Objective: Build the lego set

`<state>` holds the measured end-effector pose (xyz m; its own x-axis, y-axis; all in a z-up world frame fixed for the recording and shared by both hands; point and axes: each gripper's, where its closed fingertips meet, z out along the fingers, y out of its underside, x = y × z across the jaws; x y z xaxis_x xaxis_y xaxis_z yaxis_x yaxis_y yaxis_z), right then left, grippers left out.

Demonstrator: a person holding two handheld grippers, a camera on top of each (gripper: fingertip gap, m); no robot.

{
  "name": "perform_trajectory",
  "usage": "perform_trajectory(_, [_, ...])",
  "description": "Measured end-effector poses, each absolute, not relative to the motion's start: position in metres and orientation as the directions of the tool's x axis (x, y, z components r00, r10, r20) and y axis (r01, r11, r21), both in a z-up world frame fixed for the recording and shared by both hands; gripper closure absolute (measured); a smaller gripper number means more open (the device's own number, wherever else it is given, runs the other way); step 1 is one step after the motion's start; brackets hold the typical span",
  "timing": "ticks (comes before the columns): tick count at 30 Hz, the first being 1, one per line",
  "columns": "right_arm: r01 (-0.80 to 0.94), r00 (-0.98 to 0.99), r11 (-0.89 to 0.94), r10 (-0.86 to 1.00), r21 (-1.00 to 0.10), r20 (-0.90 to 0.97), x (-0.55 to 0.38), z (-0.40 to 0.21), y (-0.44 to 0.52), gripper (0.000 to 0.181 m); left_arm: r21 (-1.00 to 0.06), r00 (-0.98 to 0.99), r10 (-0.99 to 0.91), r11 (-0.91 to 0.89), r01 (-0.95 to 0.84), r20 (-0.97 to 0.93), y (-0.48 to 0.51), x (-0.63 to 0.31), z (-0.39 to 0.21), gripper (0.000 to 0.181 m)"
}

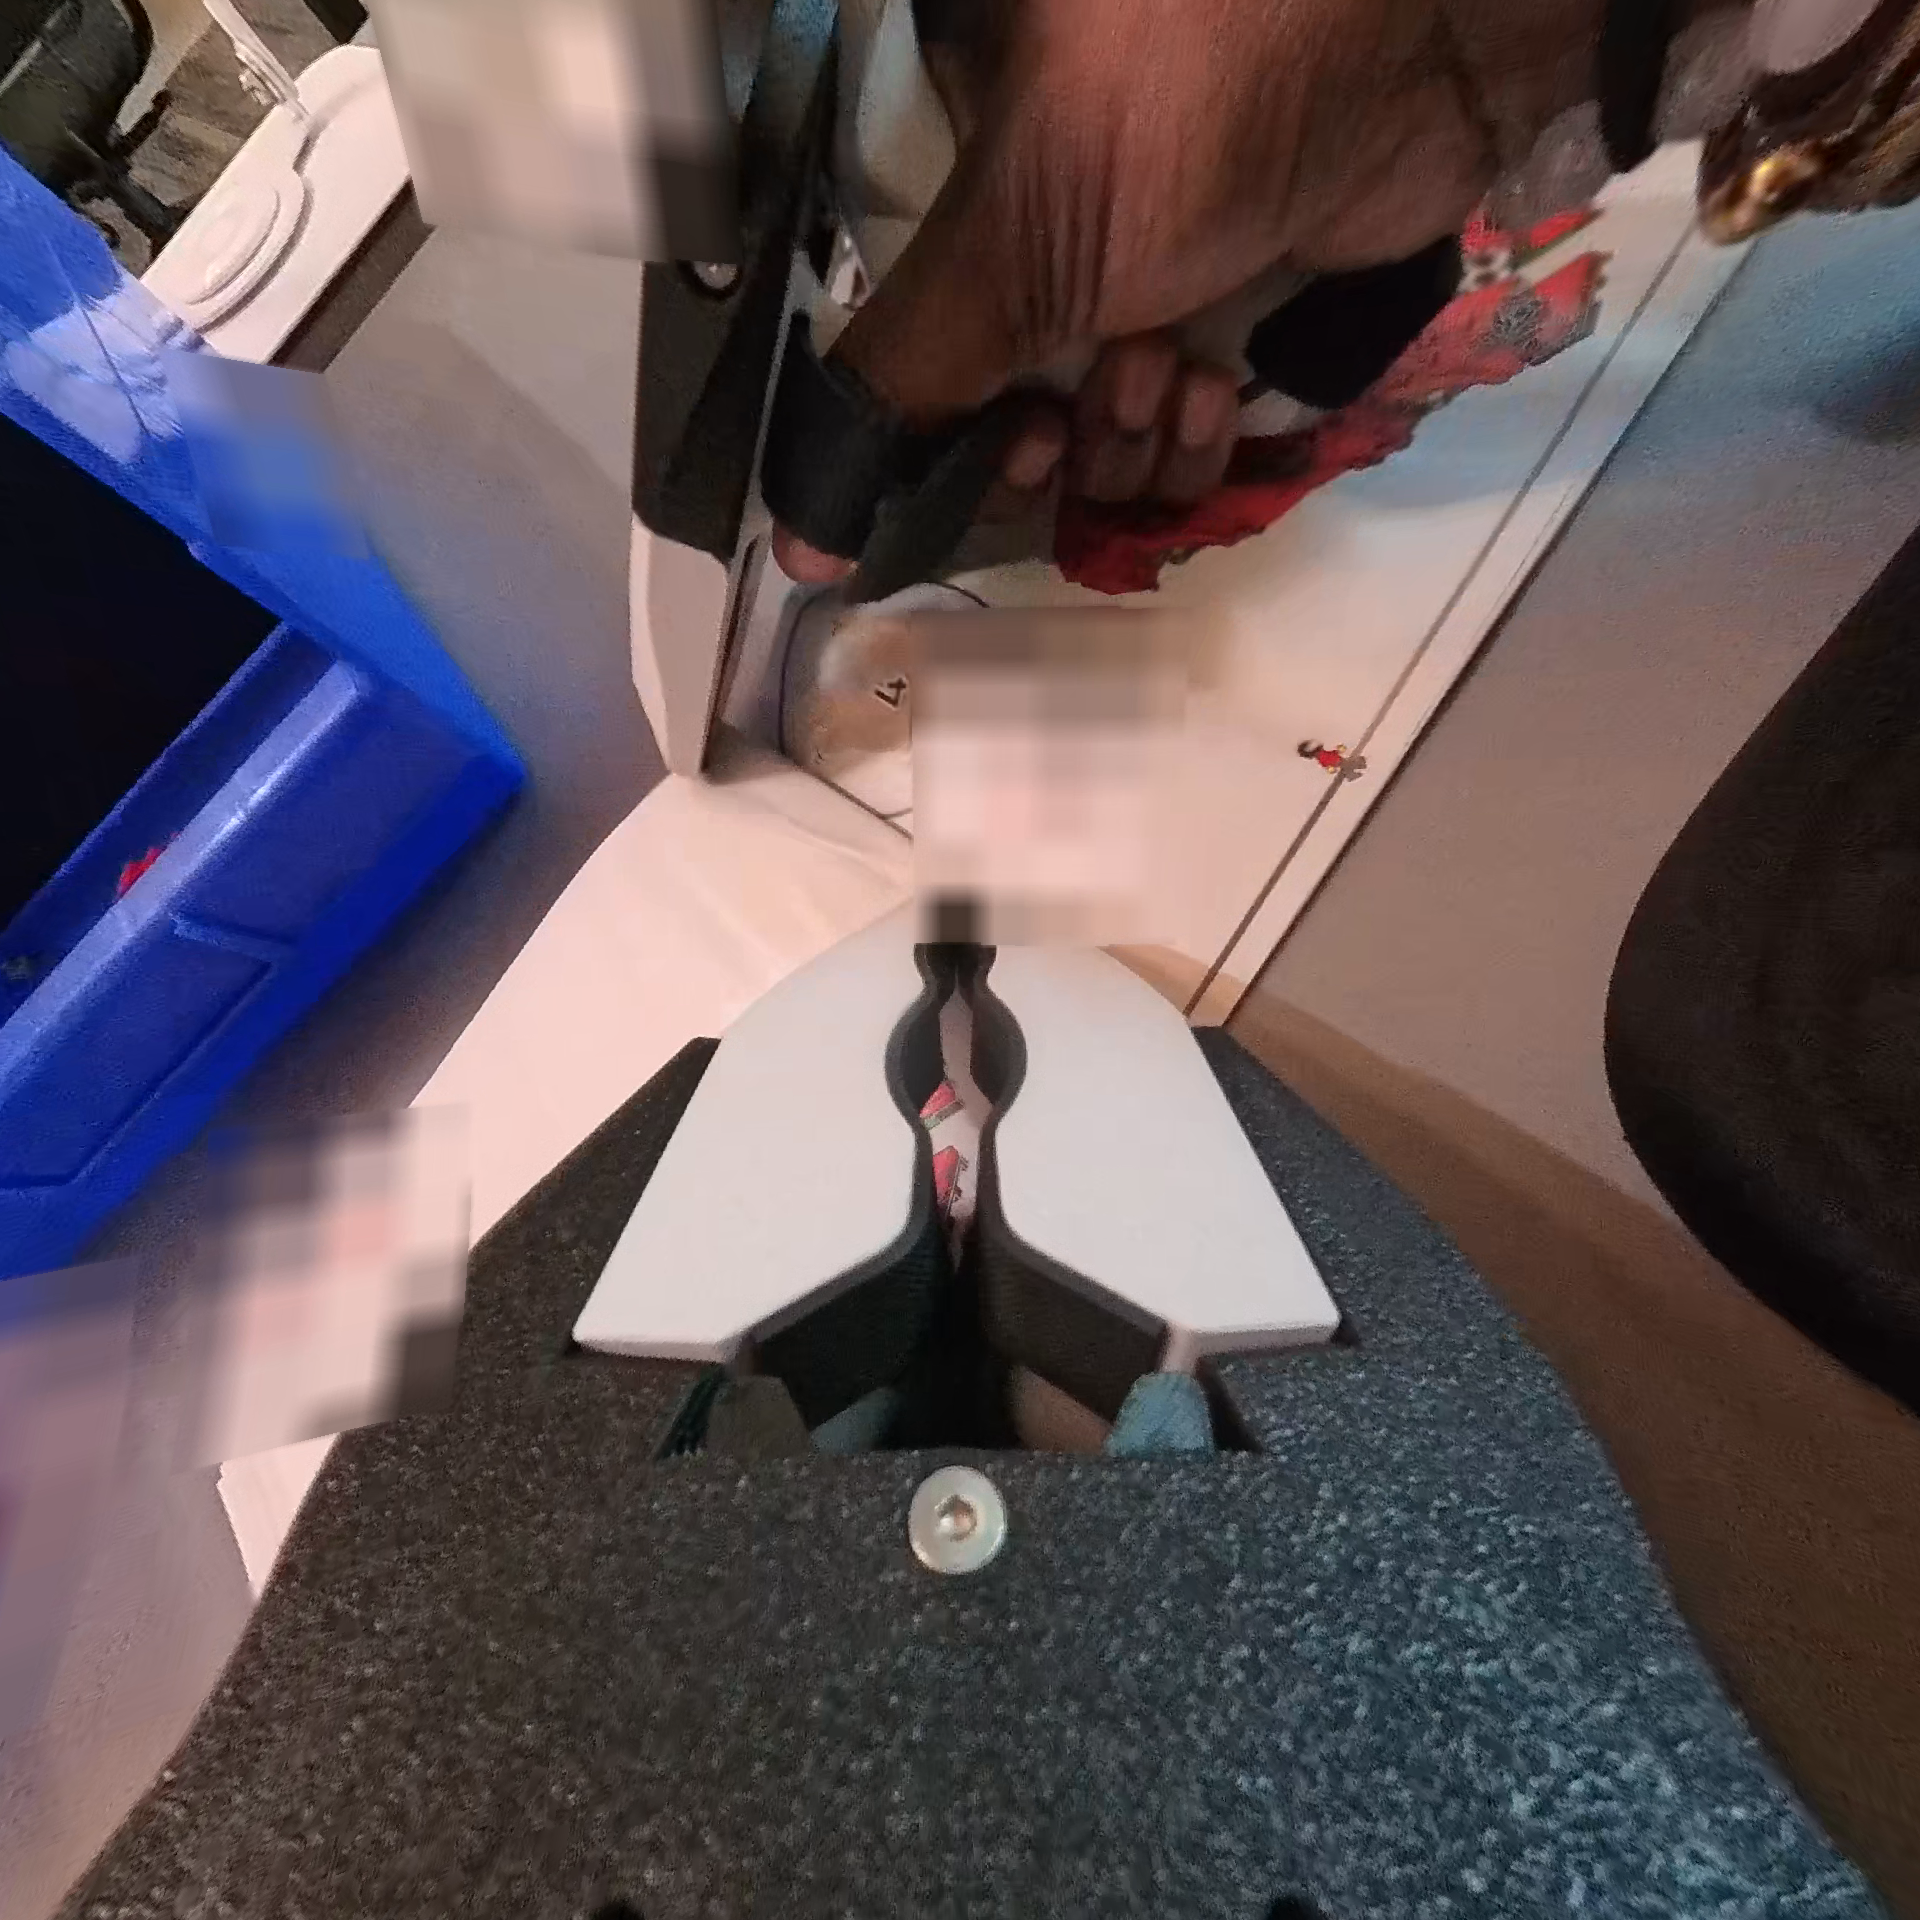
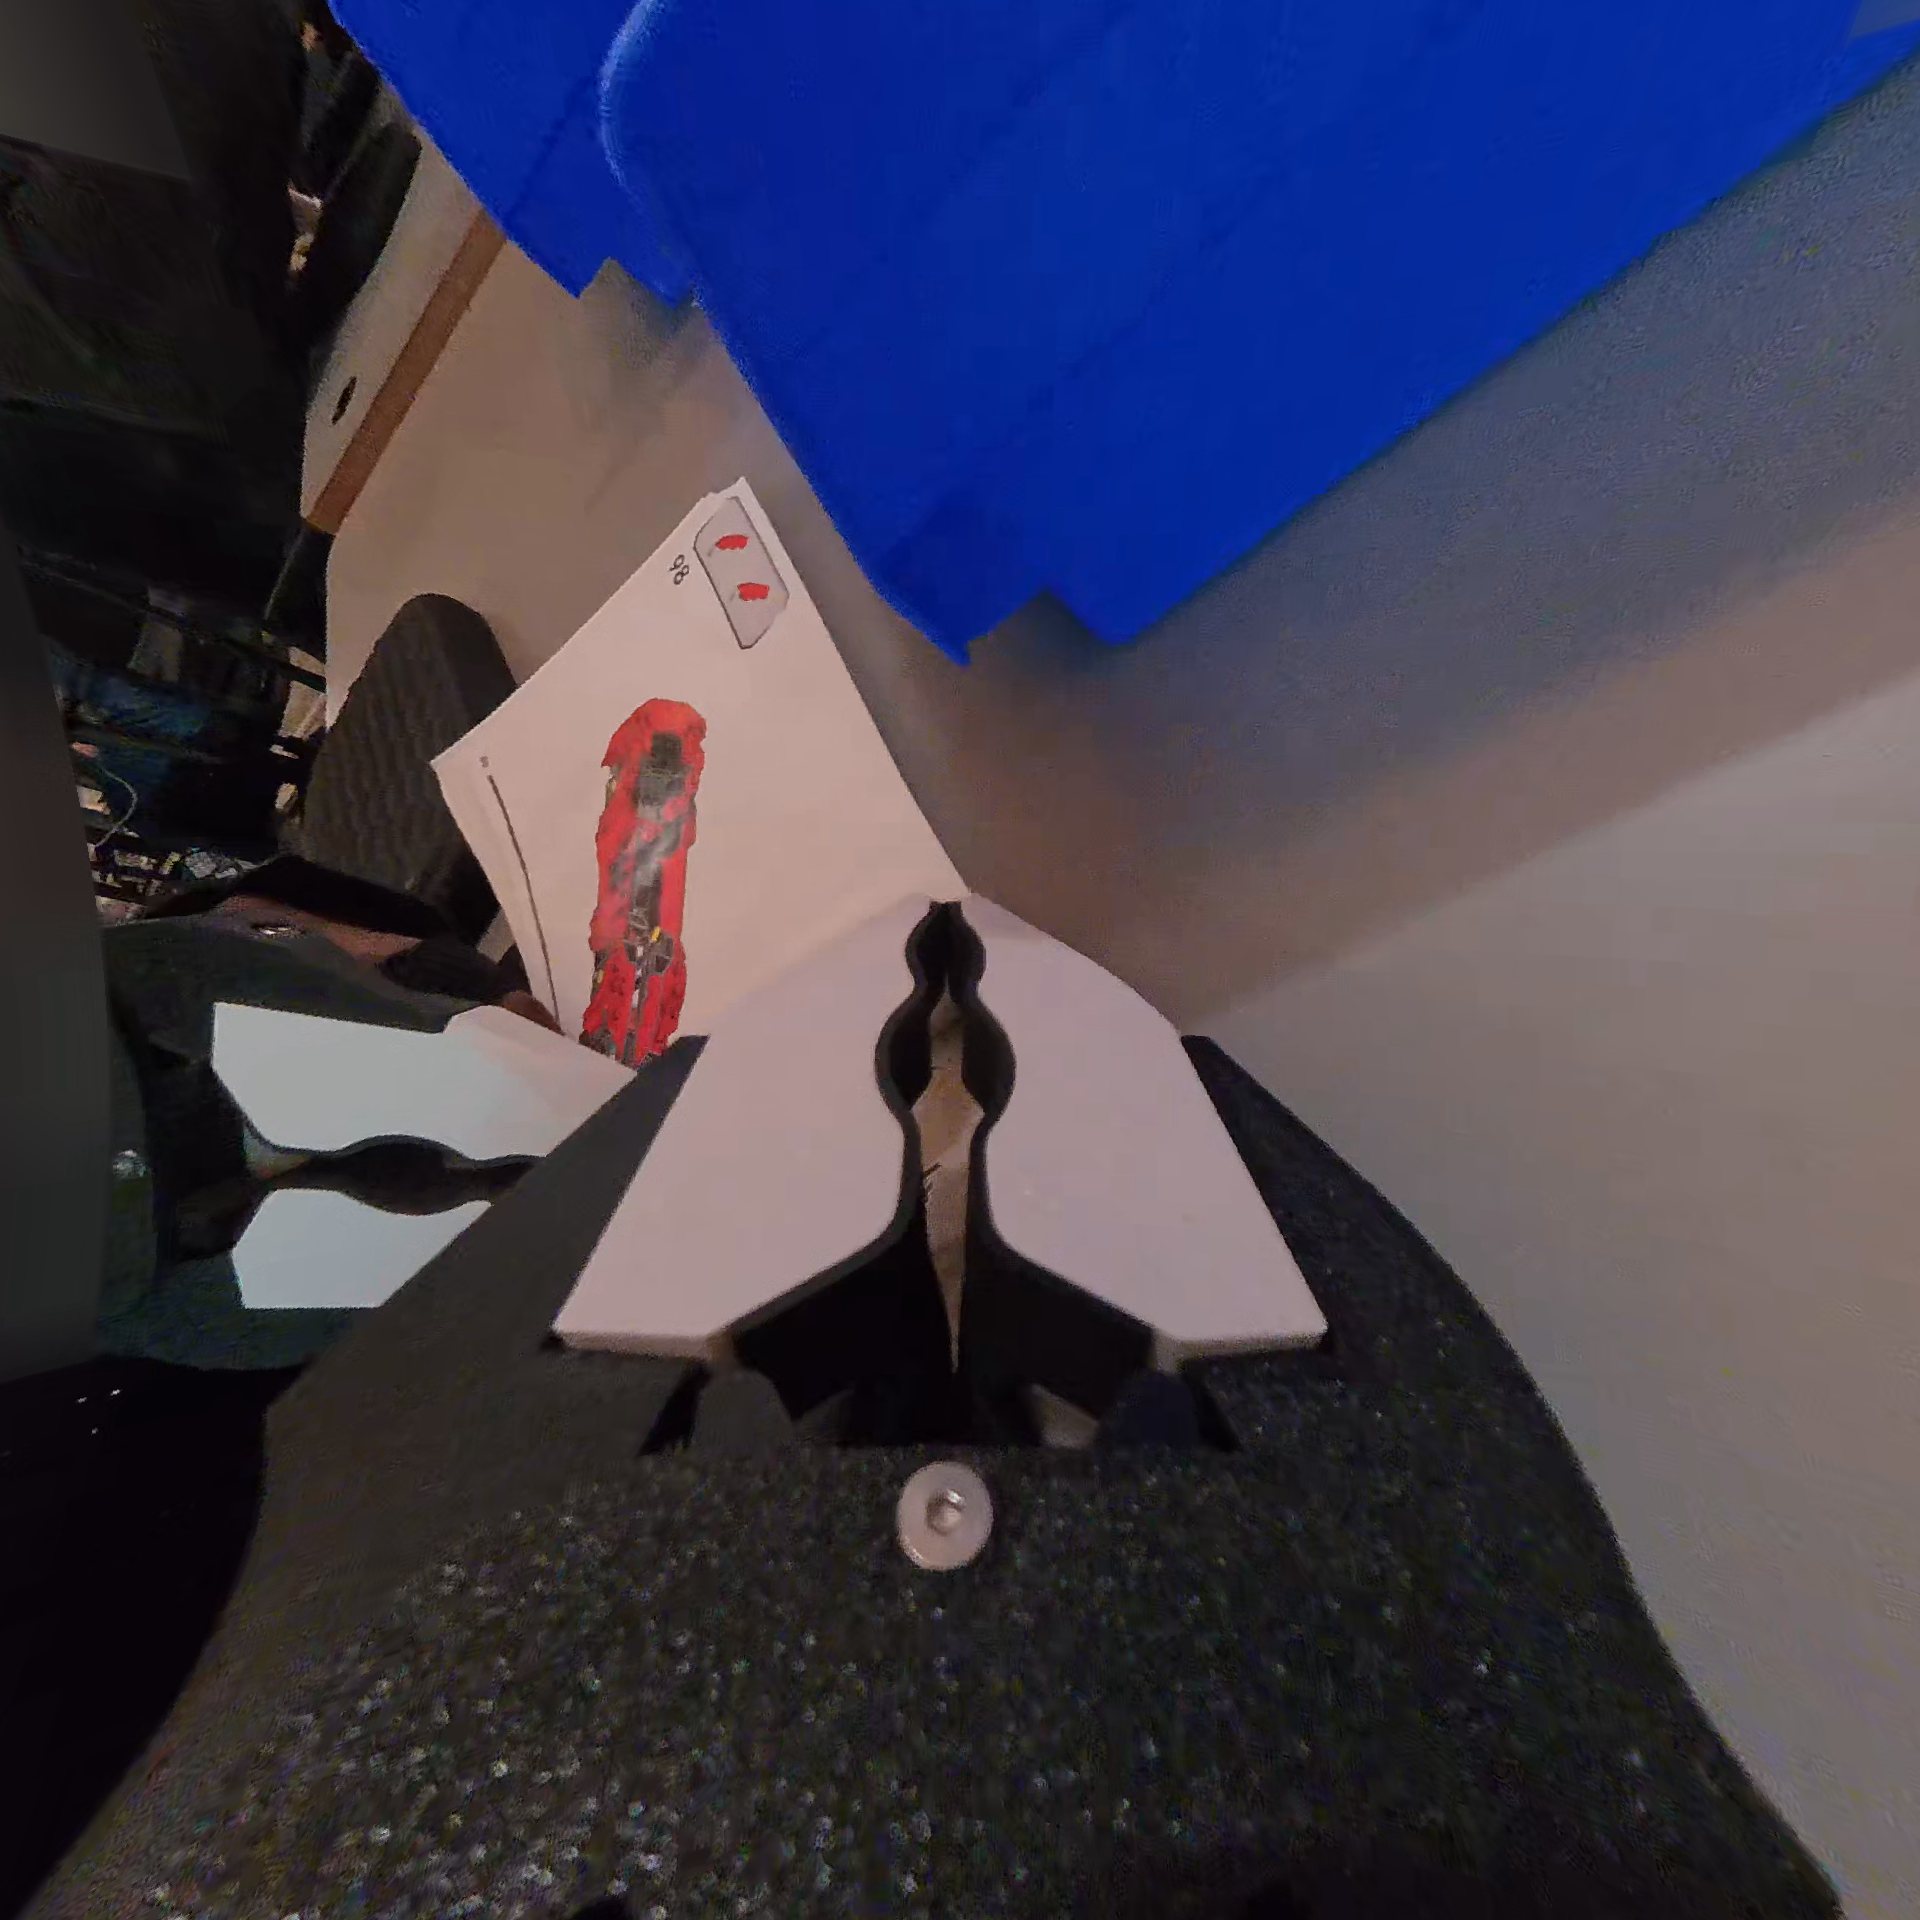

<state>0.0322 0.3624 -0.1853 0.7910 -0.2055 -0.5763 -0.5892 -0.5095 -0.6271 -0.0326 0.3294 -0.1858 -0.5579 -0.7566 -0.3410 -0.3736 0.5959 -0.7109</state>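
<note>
Both tools pinch the instruction booklet (image 2: pixel 665 790): left tool (image 1: pixel 954 971) and right tool (image 2: pixel 943 920) nearly closed on pages. Blue bin (image 1: pixel 260 831) at 9 o'clock. No built model visible; assembly progress unclear.

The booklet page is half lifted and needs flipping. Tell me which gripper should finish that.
Right. The right gripper is closed right at the corner of the lifted page and seems to pinch it already. The left gripper is shut and sits off that page's edge.

Both grippers, left gripper (image 1: pixel 954 961) and right gripper (image 2: pixel 948 920): white wavy-edged fingers, speckled black bodies, silver screw behind the fingers.
</note>
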Motion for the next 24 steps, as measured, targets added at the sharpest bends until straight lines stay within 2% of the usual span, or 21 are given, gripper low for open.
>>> perform_trajectory(1, [-0.586,0.794,-0.510,-0.206,-0.629,-0.572,0.0324,-0.1854,0.3627,0.181,-0.709,-0.558,-0.755,0.598,-0.373,-0.344,0.3294,-0.0325,-0.1858,0.181])
perform_trajectory(8, [-0.542,0.831,-0.515,-0.214,-0.664,-0.513,0.0324,-0.1857,0.3622,0.181,-0.714,-0.556,-0.758,0.594,-0.371,-0.341,0.3293,-0.0324,-0.1860,0.181])
perform_trajectory(14, [-0.429,0.903,-0.533,-0.236,-0.729,-0.359,0.0325,-0.1858,0.3619,0.181,-0.723,-0.562,-0.759,0.585,-0.367,-0.329,0.3280,-0.0325,-0.1860,0.181])
perform_trajectory(24, [-0.351,0.934,-0.544,-0.257,-0.762,-0.246,0.0328,-0.1855,0.3620,0.181,-0.728,-0.553,-0.763,0.582,-0.363,-0.334,0.3279,-0.0323,-0.1854,0.181])
